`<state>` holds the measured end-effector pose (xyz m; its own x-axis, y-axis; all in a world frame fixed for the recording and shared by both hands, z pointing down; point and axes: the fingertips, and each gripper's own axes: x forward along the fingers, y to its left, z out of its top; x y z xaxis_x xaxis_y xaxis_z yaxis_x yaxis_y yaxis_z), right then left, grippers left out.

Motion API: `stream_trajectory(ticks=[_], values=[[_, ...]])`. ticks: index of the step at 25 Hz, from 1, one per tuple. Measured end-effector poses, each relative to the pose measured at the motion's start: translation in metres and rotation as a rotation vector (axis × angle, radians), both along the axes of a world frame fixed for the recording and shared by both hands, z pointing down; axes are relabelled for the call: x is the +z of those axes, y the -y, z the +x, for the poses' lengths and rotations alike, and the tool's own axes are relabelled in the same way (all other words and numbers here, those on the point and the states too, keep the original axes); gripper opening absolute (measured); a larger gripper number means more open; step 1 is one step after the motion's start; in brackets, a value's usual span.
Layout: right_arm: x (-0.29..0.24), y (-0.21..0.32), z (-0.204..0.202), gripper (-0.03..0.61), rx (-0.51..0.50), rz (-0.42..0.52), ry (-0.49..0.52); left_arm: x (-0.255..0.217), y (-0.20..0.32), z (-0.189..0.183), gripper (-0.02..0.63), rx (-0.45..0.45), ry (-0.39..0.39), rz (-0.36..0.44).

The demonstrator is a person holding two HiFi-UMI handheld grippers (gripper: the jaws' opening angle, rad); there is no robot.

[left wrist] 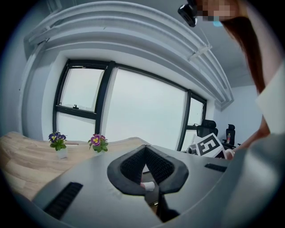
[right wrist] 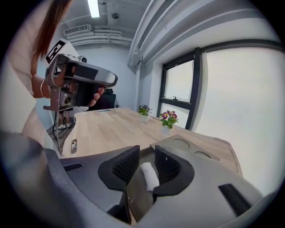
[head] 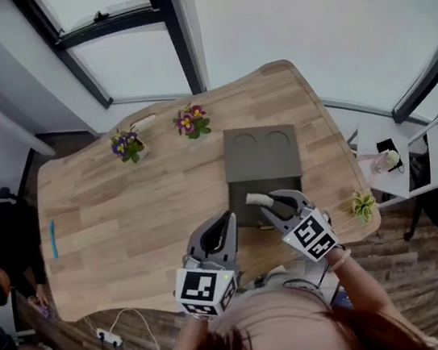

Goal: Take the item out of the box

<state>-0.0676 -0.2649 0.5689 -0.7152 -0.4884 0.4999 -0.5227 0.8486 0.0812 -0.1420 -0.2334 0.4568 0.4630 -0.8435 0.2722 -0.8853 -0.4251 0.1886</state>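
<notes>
Right gripper (right wrist: 146,156) over the open box (head: 263,165), white roll (right wrist: 150,176) between its spread jaws.

We see the roll lying between the right gripper's parted jaws, against one pad and clear of the other, over the near part of the box. The box lid lies folded back on the wooden desk (head: 127,216). Our left gripper (head: 224,222) hovers just beside the box's near left corner, its jaw tips pressed together on nothing. Farther back stand a potted flower (head: 127,146) and a second potted flower (head: 192,123).
</notes>
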Motion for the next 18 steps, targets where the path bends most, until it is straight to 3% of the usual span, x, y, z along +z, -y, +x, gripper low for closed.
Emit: stream_trajectory(ticks=[18], values=[[0.081, 0.015, -0.005, 0.116, -0.058, -0.11, -0.171, 0.028, 0.02, -0.007, 0.0, 0.032, -0.01, -0.045]])
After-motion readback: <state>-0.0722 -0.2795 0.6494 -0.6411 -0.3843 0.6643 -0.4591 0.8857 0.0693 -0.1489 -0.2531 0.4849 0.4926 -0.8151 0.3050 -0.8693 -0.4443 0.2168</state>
